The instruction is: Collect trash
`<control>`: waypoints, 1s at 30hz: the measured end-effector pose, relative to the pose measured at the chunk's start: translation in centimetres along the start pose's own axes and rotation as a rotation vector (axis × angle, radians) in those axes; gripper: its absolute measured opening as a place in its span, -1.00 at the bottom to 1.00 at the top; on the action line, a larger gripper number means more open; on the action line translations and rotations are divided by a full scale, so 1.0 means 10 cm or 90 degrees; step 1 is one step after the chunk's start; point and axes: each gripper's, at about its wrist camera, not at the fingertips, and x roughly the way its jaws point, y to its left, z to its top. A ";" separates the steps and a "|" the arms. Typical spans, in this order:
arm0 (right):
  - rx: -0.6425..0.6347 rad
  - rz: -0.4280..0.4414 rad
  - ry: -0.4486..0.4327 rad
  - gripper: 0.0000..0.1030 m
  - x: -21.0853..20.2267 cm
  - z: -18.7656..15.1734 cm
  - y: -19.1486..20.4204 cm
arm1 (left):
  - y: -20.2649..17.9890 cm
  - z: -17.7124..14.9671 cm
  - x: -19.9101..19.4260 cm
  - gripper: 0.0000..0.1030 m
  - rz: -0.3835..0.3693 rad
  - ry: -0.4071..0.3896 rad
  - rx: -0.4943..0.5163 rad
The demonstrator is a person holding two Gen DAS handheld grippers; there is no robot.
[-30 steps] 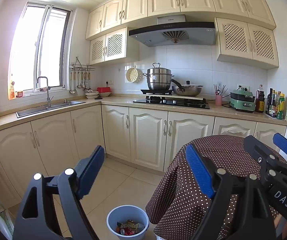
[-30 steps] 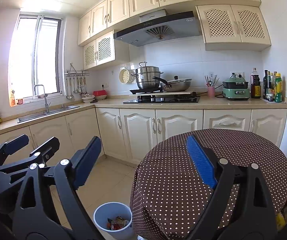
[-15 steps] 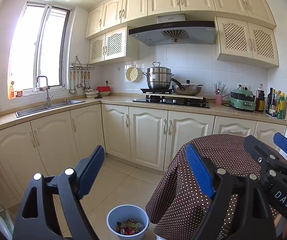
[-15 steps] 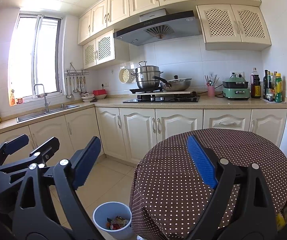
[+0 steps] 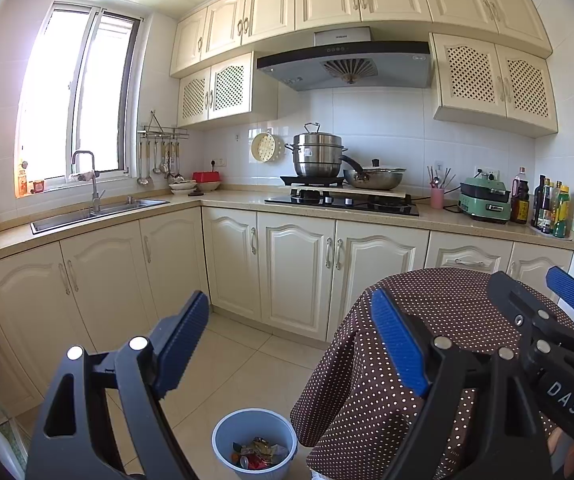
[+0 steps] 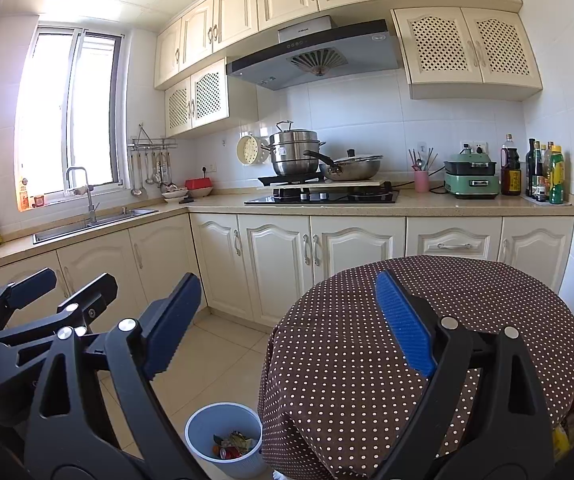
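Left wrist view looks out over a kitchen with the left tongs (image 5: 291,344) held in the air, blue pads spread wide and nothing between them. Trash (image 5: 258,455), a small heap of crumpled coloured wrappers, lies in the bottom of a pale blue bin (image 5: 223,436) that stands on the tiled floor (image 5: 247,368). In this view the bin sits at about 6 o'clock from the gap of the tongs, low and well apart from both pads, just beside the hanging edge of the brown polka-dot cloth on the round table (image 5: 459,308). The right tongs (image 5: 535,292) reach in at 3 o'clock over the table, also spread.

From the right wrist view, the right tongs (image 6: 287,320) are likewise parted and hold nothing; the right-hand pad hovers above the table (image 6: 487,292), the left-hand one over the floor (image 6: 223,344). The bin (image 6: 197,432) with the trash (image 6: 234,445) lies at roughly 7 o'clock from that gap, its rim partly tucked under the cloth's edge. The left tongs (image 6: 75,284) show at 9 o'clock, open, above the floor and left of the bin.
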 end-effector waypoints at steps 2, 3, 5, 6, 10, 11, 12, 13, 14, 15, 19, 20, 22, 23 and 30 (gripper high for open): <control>0.000 0.000 0.000 0.71 0.00 0.00 -0.01 | 0.00 0.00 0.00 0.59 0.000 0.000 0.001; 0.000 0.000 0.000 0.71 0.01 0.00 -0.01 | 0.00 0.00 0.00 0.59 0.001 0.000 0.000; 0.000 0.000 0.000 0.71 0.01 0.00 -0.01 | -0.01 0.00 0.00 0.59 0.000 0.000 0.000; 0.000 0.000 0.001 0.71 0.01 -0.01 -0.02 | -0.01 0.00 0.00 0.59 0.001 0.000 0.001; 0.001 0.001 0.001 0.71 0.01 -0.01 -0.02 | -0.01 0.00 0.00 0.59 0.000 0.000 0.000; 0.001 0.000 0.001 0.71 0.01 -0.02 -0.03 | -0.01 0.00 0.00 0.59 0.000 0.000 0.000; 0.001 0.000 0.000 0.71 0.01 -0.02 -0.03 | -0.01 0.00 0.00 0.59 0.000 0.000 0.000; 0.001 0.000 0.000 0.71 0.01 -0.02 -0.03 | -0.01 0.00 0.00 0.59 0.000 0.000 0.000; 0.001 0.000 0.001 0.71 0.01 -0.02 -0.03 | -0.01 -0.01 0.00 0.59 0.000 0.001 0.000; 0.001 0.000 0.001 0.71 0.01 -0.02 -0.03 | -0.02 -0.01 0.00 0.59 -0.001 0.001 0.000; 0.002 -0.001 0.002 0.72 0.02 -0.03 -0.04 | -0.02 -0.03 0.00 0.59 -0.003 0.002 0.002; 0.002 -0.001 0.002 0.72 0.02 -0.03 -0.04 | -0.02 -0.04 0.00 0.59 -0.003 0.003 0.002; 0.002 -0.002 0.002 0.73 0.01 -0.05 -0.04 | -0.03 -0.04 0.00 0.59 -0.003 0.002 0.002; 0.002 -0.002 0.002 0.73 0.01 -0.05 -0.04 | -0.03 -0.03 0.00 0.59 -0.003 0.002 0.002; 0.002 -0.002 0.002 0.73 0.01 -0.05 -0.03 | -0.03 -0.04 0.00 0.59 -0.003 0.003 0.002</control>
